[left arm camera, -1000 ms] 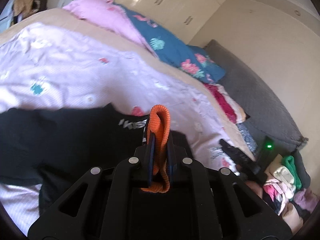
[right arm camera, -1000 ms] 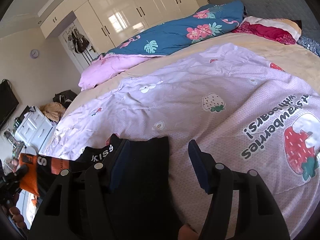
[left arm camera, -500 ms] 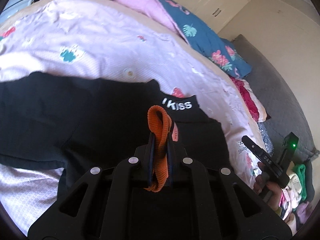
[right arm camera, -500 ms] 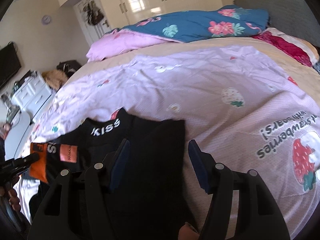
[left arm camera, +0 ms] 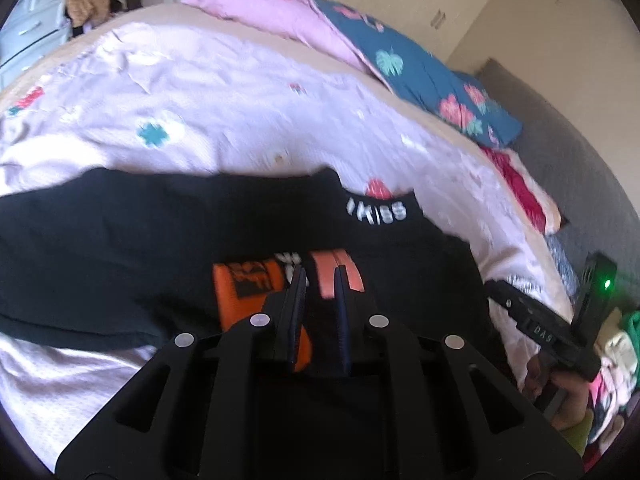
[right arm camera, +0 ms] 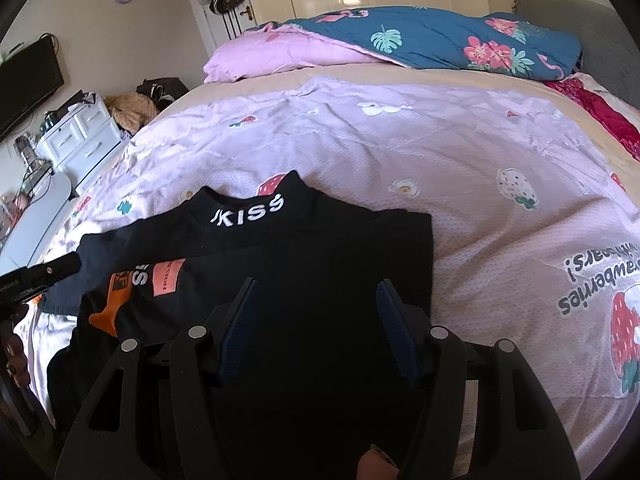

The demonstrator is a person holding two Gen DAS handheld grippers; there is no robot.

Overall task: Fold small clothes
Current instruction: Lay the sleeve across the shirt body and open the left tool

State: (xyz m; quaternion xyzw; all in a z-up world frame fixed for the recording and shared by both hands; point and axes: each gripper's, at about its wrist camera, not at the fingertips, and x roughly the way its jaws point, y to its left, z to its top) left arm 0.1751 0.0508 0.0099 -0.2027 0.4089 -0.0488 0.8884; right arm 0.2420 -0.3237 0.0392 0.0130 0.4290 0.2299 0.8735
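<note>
A black top [right arm camera: 320, 248] with "KISS" on its collar [right arm camera: 248, 214] lies on the bed. Its sleeve is folded across the chest, and the orange cuff [left arm camera: 244, 280] lies flat on the black cloth [left arm camera: 120, 240]. My left gripper [left arm camera: 319, 270] hovers just over that cuff with its jaws opening. A narrow gap shows between the pads, and they do not press the cloth. From the right wrist view it [right arm camera: 60, 270] sits at the left edge beside the cuff [right arm camera: 116, 292]. My right gripper [right arm camera: 317, 284] is open over the top's lower body, empty.
The pale pink strawberry bedspread [right arm camera: 480, 160] runs far and right. A blue floral quilt [right arm camera: 440, 40] and a pink pillow [right arm camera: 280, 56] lie at the far side. White drawers [right arm camera: 80, 132] stand at the left. A heap of clothes [left arm camera: 616, 352] sits beyond the bed's right edge.
The orange cuff stood pinched upright in the left jaws; now it lies flat on the top and the jaws have parted. The left gripper sank; the right one swung over the top.
</note>
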